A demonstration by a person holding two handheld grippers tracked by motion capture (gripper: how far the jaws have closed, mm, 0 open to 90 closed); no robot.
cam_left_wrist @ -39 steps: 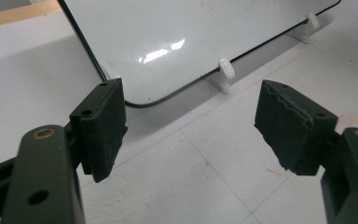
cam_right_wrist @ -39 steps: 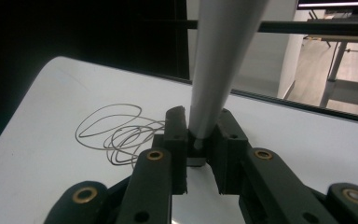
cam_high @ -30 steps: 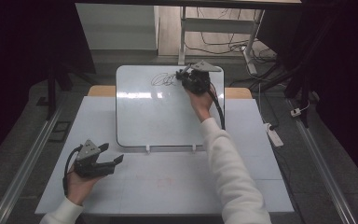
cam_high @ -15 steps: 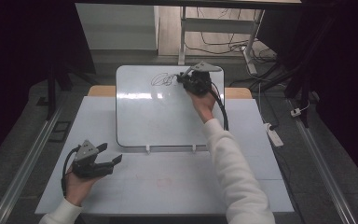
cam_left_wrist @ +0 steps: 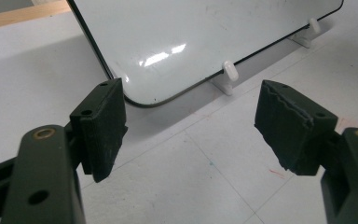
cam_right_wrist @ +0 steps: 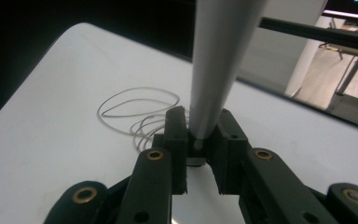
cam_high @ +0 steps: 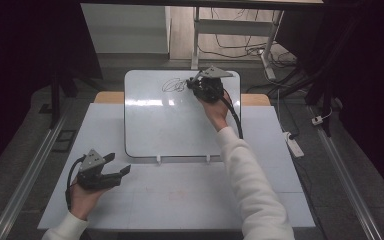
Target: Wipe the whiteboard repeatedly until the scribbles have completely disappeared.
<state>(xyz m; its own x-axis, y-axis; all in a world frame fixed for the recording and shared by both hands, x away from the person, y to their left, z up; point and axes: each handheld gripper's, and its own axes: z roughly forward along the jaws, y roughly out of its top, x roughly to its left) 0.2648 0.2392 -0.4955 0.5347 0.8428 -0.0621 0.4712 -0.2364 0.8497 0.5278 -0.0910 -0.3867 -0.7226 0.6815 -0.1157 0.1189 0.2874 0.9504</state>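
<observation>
Fingers of your right gripper (cam_right_wrist: 200, 140) pinch a grey marker (cam_right_wrist: 219, 60) upright at the whiteboard's (cam_high: 180, 125) far edge; your left gripper (cam_left_wrist: 191, 135) rests spread over the desk (cam_high: 190, 195). Several looped scribbles (cam_right_wrist: 140, 114) are drawn; most board remains blank. Your right gripper view shows the pinch closely.

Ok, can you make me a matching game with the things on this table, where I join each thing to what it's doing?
Things:
1. left hand-held gripper
2. right hand-held gripper
3. whiteboard
4. marker

States:
A. has looping scribbles on it
B. jaws open, nothing between them
C. clamped between two jaws
D. shut on something

Pairs: 1-B, 2-D, 3-A, 4-C
</observation>
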